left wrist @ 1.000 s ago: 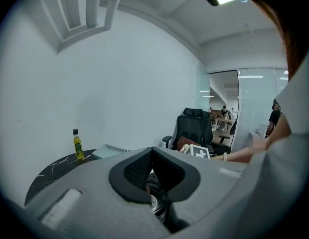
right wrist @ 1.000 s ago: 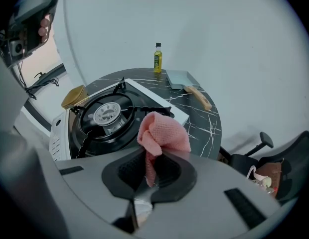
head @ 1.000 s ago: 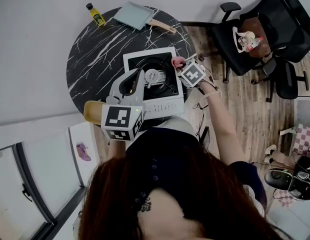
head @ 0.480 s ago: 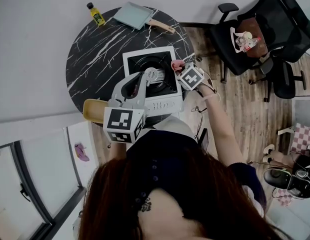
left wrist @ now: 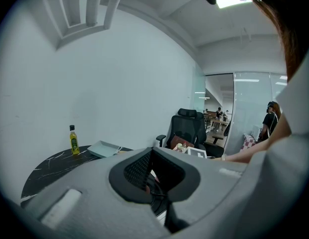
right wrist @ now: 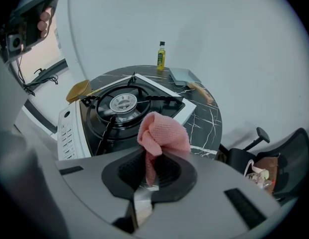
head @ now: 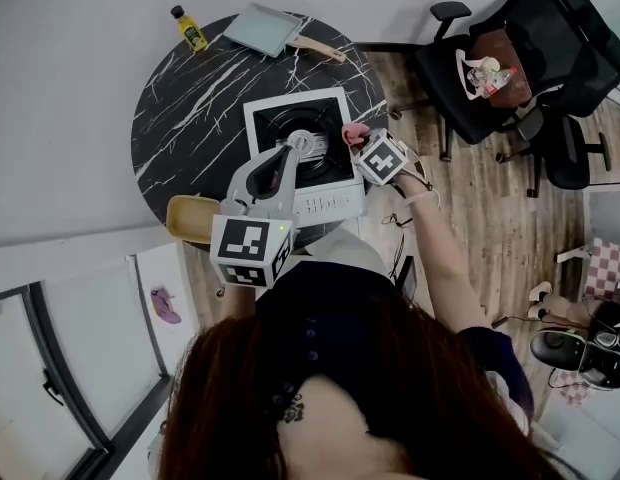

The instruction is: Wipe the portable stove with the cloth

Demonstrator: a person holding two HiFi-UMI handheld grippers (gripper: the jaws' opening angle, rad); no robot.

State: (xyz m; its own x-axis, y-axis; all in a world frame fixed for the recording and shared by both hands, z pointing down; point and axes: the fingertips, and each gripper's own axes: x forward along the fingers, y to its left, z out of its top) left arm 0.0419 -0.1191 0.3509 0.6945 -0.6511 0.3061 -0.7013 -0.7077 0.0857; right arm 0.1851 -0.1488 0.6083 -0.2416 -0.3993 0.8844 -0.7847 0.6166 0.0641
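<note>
Closest in, your right gripper (right wrist: 153,157) has its jaws clamped on the pink cloth (right wrist: 163,132). The cloth is bunched. Its fat end stands out past the jaw tips, and a thin tail runs back between the pads toward you. Its long axis therefore lies along the jaws, with the wad pointing forward and a little up.

Just beyond and below those tips, to their left, sits the stove (right wrist: 69,133). Its white button strip is left of your jaws, and the round burner (right wrist: 123,102) is ahead-left of the wad. In the head view the cloth is at the stove's right rim. I cannot tell whether it touches, though it looks held just above.

Your left gripper (head: 292,148) hangs over the stove, across the burner from the right jaws. Its tips are together with nothing between them.

I judge you are at the start of a wiping stroke. Next, tip the right jaws down so the wad, not the tips, presses on the top. Then sweep leftward from the jaws, minding the pan-support prongs, which could snag the cloth.

Farther ahead of the jaws, on the dark table (right wrist: 204,118), lie a tray (right wrist: 182,75) and a bottle (right wrist: 161,55), both well apart from the stove.
</note>
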